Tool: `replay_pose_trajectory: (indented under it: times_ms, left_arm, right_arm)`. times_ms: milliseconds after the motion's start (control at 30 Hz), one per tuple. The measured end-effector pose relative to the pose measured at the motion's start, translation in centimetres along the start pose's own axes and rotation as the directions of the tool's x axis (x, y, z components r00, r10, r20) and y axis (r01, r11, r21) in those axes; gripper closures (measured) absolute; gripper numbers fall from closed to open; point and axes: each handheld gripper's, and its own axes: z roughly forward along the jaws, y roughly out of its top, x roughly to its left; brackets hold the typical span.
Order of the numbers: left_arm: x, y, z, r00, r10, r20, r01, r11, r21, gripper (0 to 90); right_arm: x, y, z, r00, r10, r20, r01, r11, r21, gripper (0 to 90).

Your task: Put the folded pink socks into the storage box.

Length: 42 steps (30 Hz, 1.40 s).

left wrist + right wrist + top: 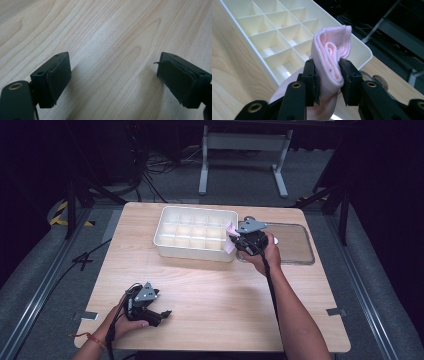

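Observation:
A cream divided organiser box [196, 233] [269, 32] with several empty compartments stands at the back middle of the table. At its right end my right gripper [234, 240] [328, 75] is shut on a rolled pink cloth [230, 236] [331, 52], both pads pressing its sides; the roll stands just over the box's near right corner. My left gripper [161, 315] [113, 76] rests low over bare wood near the front left, its jaws wide open with nothing between them.
A clear flat lid [292, 242] lies on the table to the right of the box, behind my right hand. A metal stand [245, 155] and cables are on the floor beyond the table. Bare wood [220, 295] spans the table's middle and front.

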Motion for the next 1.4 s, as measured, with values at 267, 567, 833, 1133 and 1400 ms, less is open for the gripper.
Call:
replay_pose_trajectory:
  times_ms: [267, 567, 833, 1133, 1400]
  left_arm:
    - [0.0, 0.0, 0.0, 1.0, 0.0, 0.0, 0.0, 1.0, 0.0, 12.4]
    - [0.0, 0.0, 0.0, 1.0, -0.002, 0.005, 0.002, 1.0, -0.002, 12.4]
    - [0.0, 0.0, 0.1, 1.0, -0.006, 0.005, 0.006, 1.0, -0.005, 12.4]
    - [0.0, 0.0, 0.1, 1.0, -0.006, 0.005, 0.006, 1.0, -0.005, 12.4]
    - [0.0, 0.0, 0.0, 1.0, -0.002, 0.005, 0.002, 1.0, -0.002, 12.4]
  right_arm:
    - [-0.2, 0.1, 0.5, 0.9991, -0.006, 0.041, 0.006, 1.0, 0.003, 68.8]
    - [0.0, 0.3, 2.0, 0.9942, -0.075, 0.077, 0.07, 0.996, 0.059, 69.0]
    - [1.0, 0.4, 3.4, 0.9907, -0.121, 0.061, 0.115, 0.989, 0.097, 68.9]
    - [0.8, 0.0, 4.3, 0.9934, -0.103, -0.05, 0.11, 0.984, 0.14, 68.9]
    - [0.2, 0.1, 5.4, 0.9884, -0.057, -0.14, 0.092, 0.963, 0.253, 68.7]
